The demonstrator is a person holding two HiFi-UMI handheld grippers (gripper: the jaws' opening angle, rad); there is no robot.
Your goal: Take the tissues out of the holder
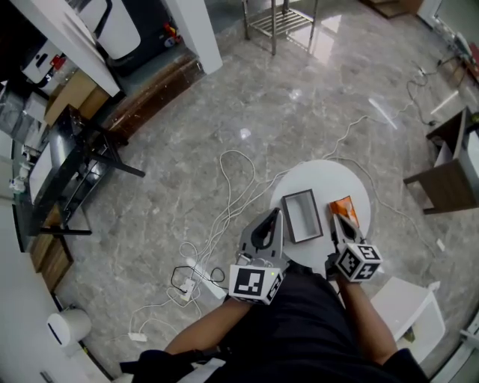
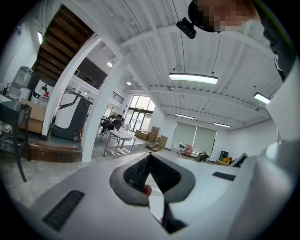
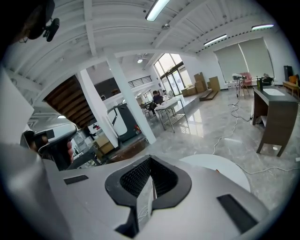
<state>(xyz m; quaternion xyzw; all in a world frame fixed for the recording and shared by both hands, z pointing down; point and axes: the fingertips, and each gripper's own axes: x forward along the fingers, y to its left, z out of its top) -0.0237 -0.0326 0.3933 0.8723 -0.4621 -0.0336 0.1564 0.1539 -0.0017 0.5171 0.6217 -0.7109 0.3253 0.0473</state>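
Observation:
On the round white table [image 1: 322,179] lies a dark-rimmed rectangular holder [image 1: 301,215] with a pale inside. An orange tissue pack [image 1: 345,209] lies flat just to its right. My left gripper [image 1: 275,217] is at the table's near left edge, beside the holder; its jaw tips meet and hold nothing [image 2: 149,157]. My right gripper [image 1: 334,219] hovers at the near end of the orange pack, shut and empty [image 3: 150,159]. In the right gripper view the table [image 3: 225,168] shows past the jaws. Whether either gripper touches anything is hidden by the gripper bodies.
White cables [image 1: 224,209] and a power strip [image 1: 196,278] trail over the marble floor left of the table. A white stool [image 1: 404,303] stands at lower right, a dark wooden desk [image 1: 449,176] at right, a black rack [image 1: 71,172] at left, a metal frame table [image 1: 281,19] beyond.

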